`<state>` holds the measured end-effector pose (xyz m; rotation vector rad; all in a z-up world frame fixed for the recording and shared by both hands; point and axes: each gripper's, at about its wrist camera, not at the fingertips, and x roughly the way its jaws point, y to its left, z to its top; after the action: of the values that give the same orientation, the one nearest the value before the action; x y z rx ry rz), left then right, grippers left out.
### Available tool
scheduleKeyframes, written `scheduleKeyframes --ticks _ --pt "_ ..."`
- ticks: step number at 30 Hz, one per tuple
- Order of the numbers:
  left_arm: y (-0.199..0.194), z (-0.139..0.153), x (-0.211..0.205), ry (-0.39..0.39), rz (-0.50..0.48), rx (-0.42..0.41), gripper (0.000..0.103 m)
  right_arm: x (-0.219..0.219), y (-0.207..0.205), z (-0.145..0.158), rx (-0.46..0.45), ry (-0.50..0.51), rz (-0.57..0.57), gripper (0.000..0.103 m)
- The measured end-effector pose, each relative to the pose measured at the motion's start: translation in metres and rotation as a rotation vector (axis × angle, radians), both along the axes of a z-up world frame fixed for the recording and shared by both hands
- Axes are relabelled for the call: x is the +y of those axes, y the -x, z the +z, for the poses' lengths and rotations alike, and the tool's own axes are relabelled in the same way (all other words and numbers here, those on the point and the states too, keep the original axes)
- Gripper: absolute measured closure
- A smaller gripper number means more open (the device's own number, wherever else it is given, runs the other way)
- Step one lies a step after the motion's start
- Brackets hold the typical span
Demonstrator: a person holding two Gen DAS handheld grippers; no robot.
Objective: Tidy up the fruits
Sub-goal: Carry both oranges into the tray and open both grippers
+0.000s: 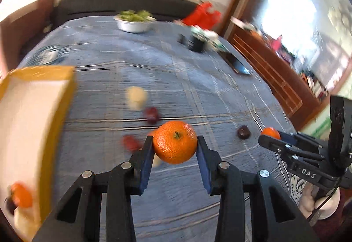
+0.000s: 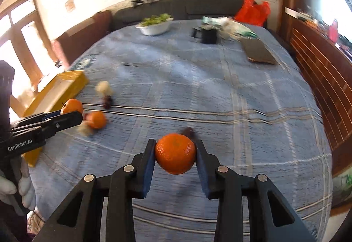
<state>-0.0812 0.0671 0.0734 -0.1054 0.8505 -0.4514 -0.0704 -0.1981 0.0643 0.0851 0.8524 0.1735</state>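
Left gripper [image 1: 175,143] pinches a stem-forward orange [image 1: 175,142] at lower centre; right gripper [image 2: 175,151] pinches a second orange [image 2: 175,153]. Yellow tray [image 1: 55,110] occupies left of frame.

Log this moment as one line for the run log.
left gripper: shut on tangerine | right gripper: shut on second tangerine | yellow tray: holds fruit

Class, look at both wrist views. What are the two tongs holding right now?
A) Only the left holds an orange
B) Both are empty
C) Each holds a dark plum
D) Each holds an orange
D: the left tongs clamp one orange, and the right tongs clamp another orange.
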Motion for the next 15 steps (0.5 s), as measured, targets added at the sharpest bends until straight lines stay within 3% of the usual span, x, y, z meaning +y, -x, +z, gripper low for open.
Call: scheduleKeyframes --ticks 3,8,15 --pt "0.009 0.009 0.05 0.001 0.121 -0.023 0.066 0.034 -0.001 0.011 -0.015 -0.021 0.071 0.065" --pt "0.019 0.022 0.142 -0.067 0.347 -0.052 0.066 0.114 -0.014 0.024 -0.014 -0.062 0.236 0.064" --pt "0.014 0.001 0.236 -0.132 0.574 0.032 0.066 0.254 -0.046 0.022 0.054 -0.128 0.471 0.064"
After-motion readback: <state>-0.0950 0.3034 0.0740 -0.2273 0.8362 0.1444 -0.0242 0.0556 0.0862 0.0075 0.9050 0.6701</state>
